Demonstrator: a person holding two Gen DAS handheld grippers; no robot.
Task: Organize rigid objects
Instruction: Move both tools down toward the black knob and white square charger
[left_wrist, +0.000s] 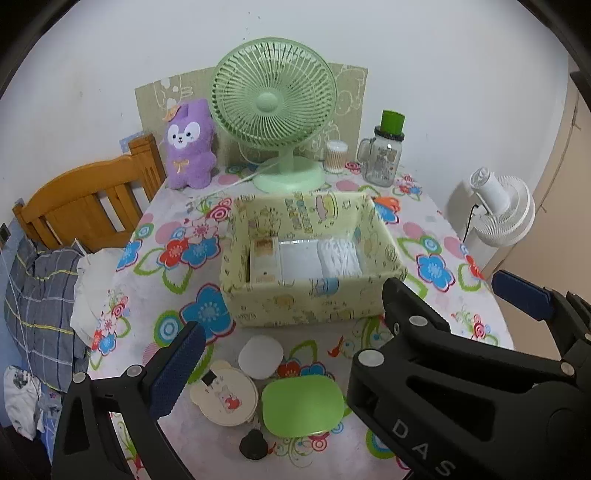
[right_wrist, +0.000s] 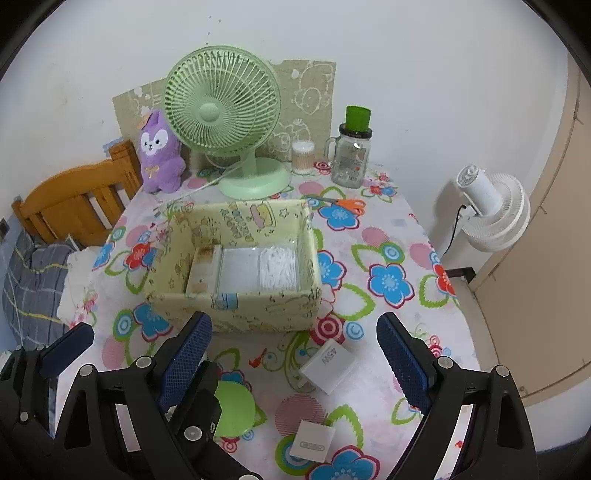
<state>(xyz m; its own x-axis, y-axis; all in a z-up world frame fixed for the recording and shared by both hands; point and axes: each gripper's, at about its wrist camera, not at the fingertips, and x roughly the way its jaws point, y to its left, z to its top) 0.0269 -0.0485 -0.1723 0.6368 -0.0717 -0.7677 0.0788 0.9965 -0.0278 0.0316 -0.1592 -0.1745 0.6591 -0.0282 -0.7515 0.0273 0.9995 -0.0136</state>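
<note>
Two hand-held grippers, left (left_wrist: 288, 354) and right (right_wrist: 293, 354), hover with jaws spread wide and nothing in their grasp above the near edge of a flower-patterned table (right_wrist: 388, 236). Near that edge lie a green lid (left_wrist: 303, 404), a round white case (left_wrist: 260, 357), a beige bear-shaped case (left_wrist: 225, 397), a white charger (right_wrist: 330, 366) and a small white box (right_wrist: 312, 441), just before the yellow storage box (right_wrist: 236, 266) at the table's middle. Along the far edge, against a white wall, stand a green fan (right_wrist: 225, 122), a purple plush toy (right_wrist: 160, 153) and a glass jar (right_wrist: 351, 155).
</note>
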